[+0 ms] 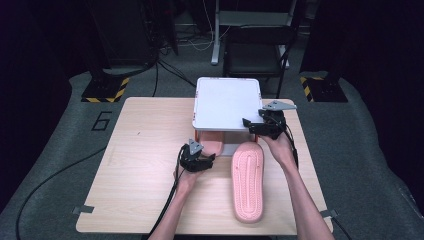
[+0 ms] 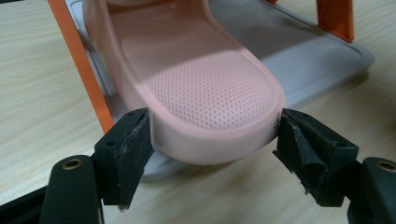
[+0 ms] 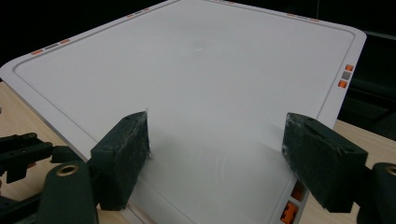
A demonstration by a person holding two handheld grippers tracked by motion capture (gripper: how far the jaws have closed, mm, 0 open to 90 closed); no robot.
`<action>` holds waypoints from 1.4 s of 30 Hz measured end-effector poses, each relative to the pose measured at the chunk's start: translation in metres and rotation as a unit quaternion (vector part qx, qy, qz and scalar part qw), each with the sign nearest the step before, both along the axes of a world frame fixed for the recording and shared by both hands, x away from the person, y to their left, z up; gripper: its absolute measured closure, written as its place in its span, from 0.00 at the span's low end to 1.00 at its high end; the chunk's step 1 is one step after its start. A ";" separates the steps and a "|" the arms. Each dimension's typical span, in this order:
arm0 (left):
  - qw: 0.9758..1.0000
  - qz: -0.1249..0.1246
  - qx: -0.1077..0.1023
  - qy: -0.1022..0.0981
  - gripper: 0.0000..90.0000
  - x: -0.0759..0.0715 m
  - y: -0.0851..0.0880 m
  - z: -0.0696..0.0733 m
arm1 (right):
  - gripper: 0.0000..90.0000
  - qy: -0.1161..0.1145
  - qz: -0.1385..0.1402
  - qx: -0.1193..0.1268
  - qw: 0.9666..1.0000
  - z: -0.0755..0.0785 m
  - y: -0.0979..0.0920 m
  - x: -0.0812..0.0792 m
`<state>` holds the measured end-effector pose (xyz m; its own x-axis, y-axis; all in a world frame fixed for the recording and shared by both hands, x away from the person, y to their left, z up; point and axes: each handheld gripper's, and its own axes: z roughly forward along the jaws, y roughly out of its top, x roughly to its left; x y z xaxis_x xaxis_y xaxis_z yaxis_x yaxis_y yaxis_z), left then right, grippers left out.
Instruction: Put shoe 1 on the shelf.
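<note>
A pink slipper (image 2: 205,88) lies on the grey lower plate (image 2: 308,60) of a small rack, its heel sticking out toward me. My left gripper (image 2: 215,133) has its jaws pressed against both sides of that heel; in the high view this gripper (image 1: 209,159) sits at the rack's front. A second pink slipper (image 1: 248,182) lies sole-up on the table to the right. My right gripper (image 3: 217,140) is open, hovering over the front right part of the rack's white top shelf (image 3: 210,70), and its spot in the high view is the right gripper (image 1: 250,125) at that corner.
The rack (image 1: 227,102) stands at the table's far middle on orange legs (image 2: 79,65). The wooden table (image 1: 140,165) has bare room at the left and front. A chair (image 1: 255,50) and dark equipment stand on the floor beyond it.
</note>
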<state>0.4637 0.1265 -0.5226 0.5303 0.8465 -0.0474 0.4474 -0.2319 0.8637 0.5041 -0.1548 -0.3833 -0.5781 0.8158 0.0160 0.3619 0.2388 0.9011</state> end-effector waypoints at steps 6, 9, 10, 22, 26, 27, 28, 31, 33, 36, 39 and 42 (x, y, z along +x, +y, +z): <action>1.000 -0.001 0.006 -0.001 0.29 0.007 0.002 0.000 | 0.25 0.000 0.001 0.000 1.000 0.000 0.000 0.000; 1.000 0.002 -0.003 -0.003 0.29 0.008 -0.001 0.000 | 0.25 -0.001 0.001 0.000 1.000 0.000 0.000 0.000; 1.000 0.002 -0.003 -0.003 0.29 0.008 -0.001 0.000 | 0.25 -0.001 0.001 0.000 1.000 0.000 0.000 0.000; 0.993 -0.038 -0.088 -0.063 0.16 -0.039 0.056 0.037 | 0.22 -0.035 -0.004 0.037 0.999 0.005 -0.005 -0.016; 0.991 -0.026 -0.102 -0.087 0.14 -0.059 0.093 0.050 | 0.22 -0.048 -0.005 0.037 0.998 0.010 -0.014 -0.036; 0.990 -0.023 -0.103 -0.093 0.14 -0.066 0.106 0.052 | 0.22 -0.044 -0.011 0.045 0.998 0.010 -0.017 -0.043; 0.989 -0.016 -0.107 -0.101 0.15 -0.072 0.116 0.052 | 0.22 -0.045 -0.012 0.052 0.998 0.009 -0.022 -0.051; 0.989 0.009 -0.092 -0.115 0.17 -0.088 0.146 0.052 | 0.22 -0.051 -0.015 0.055 0.997 0.001 -0.032 -0.070; 0.988 0.024 -0.098 -0.117 0.17 -0.095 0.165 0.051 | 0.22 -0.054 -0.019 0.051 0.997 -0.006 -0.040 -0.085; 0.986 0.041 -0.108 -0.117 0.17 -0.102 0.185 0.051 | 0.21 -0.054 -0.028 0.059 0.996 -0.017 -0.051 -0.103; 0.986 0.051 -0.104 -0.119 0.17 -0.108 0.199 0.051 | 0.21 -0.048 -0.040 0.059 0.996 -0.027 -0.064 -0.121; 0.986 0.059 -0.100 -0.119 0.17 -0.110 0.205 0.049 | 0.22 -0.043 -0.046 0.057 0.996 -0.040 -0.076 -0.137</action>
